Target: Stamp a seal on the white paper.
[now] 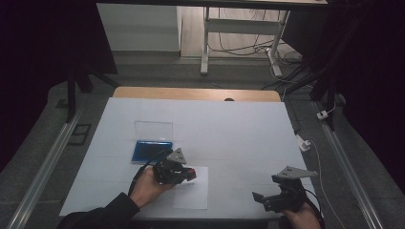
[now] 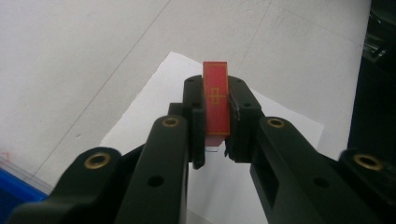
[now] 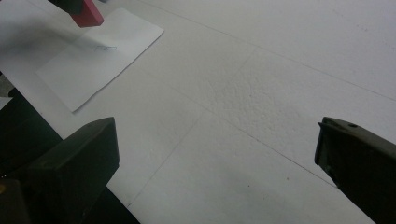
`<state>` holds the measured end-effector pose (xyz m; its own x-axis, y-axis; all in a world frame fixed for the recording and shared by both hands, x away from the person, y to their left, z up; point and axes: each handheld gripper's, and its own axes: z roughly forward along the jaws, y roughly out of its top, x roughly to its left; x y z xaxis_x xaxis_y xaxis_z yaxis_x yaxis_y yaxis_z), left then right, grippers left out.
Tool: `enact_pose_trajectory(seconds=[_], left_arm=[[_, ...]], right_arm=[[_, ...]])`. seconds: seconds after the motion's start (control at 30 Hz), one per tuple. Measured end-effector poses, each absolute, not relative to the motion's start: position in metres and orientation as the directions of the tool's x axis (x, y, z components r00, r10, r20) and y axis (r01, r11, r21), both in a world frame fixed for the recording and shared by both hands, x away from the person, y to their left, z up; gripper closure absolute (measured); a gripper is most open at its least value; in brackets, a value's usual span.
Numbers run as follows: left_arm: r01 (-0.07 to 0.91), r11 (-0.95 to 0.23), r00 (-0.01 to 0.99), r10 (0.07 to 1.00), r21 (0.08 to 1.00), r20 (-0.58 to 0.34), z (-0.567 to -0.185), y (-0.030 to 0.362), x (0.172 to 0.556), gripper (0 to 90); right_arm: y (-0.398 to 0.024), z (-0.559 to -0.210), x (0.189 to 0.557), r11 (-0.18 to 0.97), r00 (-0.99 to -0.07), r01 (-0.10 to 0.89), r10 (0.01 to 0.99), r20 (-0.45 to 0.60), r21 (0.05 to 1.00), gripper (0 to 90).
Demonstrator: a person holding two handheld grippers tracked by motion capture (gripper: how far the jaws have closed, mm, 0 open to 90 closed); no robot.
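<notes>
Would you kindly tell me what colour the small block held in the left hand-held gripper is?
Red, with thin gold line markings on its face; the block shows best in the left gripper view.

Beyond the far edge of your white-covered table (image 1: 239, 119), a strip of bare wood (image 1: 196, 93) shows. Past it lies a grey floor (image 1: 157, 71), dimly lit, with a white desk frame (image 1: 206, 43) standing on it and cables (image 1: 239, 47) tangled beneath. A pale cabinet (image 1: 138, 26) sits at the far left. Metal rails (image 1: 45, 162) run along both sides of you, and the room's edges fall into darkness.
</notes>
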<state>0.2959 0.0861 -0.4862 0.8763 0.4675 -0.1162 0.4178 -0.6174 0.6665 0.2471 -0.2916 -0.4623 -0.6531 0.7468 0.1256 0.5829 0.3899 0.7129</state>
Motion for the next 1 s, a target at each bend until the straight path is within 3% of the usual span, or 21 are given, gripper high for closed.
enact_pose_trajectory(seconds=[1.0], left_arm=[[0.450, -0.567, 0.847, 0.516, 0.690, -0.128, -0.475, 0.110, 0.303, 79.6]], right_arm=[[-0.292, -0.462, 0.247, 0.391, -0.652, 0.582, 0.748, 0.123, 0.713, 0.3]])
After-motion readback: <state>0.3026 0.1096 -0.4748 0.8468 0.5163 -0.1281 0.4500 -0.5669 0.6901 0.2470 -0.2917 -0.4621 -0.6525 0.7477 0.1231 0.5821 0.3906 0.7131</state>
